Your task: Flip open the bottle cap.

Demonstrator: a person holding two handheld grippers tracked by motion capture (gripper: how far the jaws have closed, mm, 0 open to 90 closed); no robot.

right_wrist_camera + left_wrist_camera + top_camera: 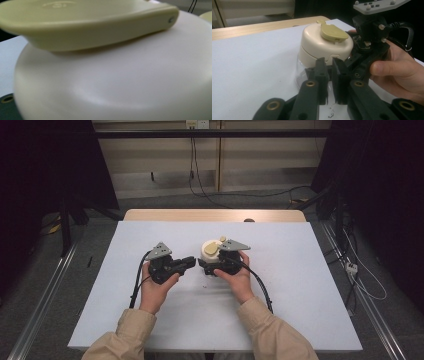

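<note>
A clear jar (214, 265) with a cream lid (322, 46) stands near the middle of the white desk (300, 270). On top of the lid lies a yellowish flip tab (333, 32), seen very close and blurred in the right gripper view (87, 27).

The right hand-held gripper (220, 265) is pressed against the jar from its right side, with the person's right hand (239, 277) wrapped around the tool. Its jaws reach around the jar below the lid, but whether they clamp it cannot be told.

The left hand-held gripper (331, 80) sits just left of the jar, held by the left hand (156, 287). In the left gripper view its jaws stand narrow, nearly together with only a slim gap, empty, their tips just before the lid's lower edge.

A grey three-cornered plate (235, 245) tops the right tool, just beside the lid. Beige sleeves (270, 332) cover both forearms.
</note>
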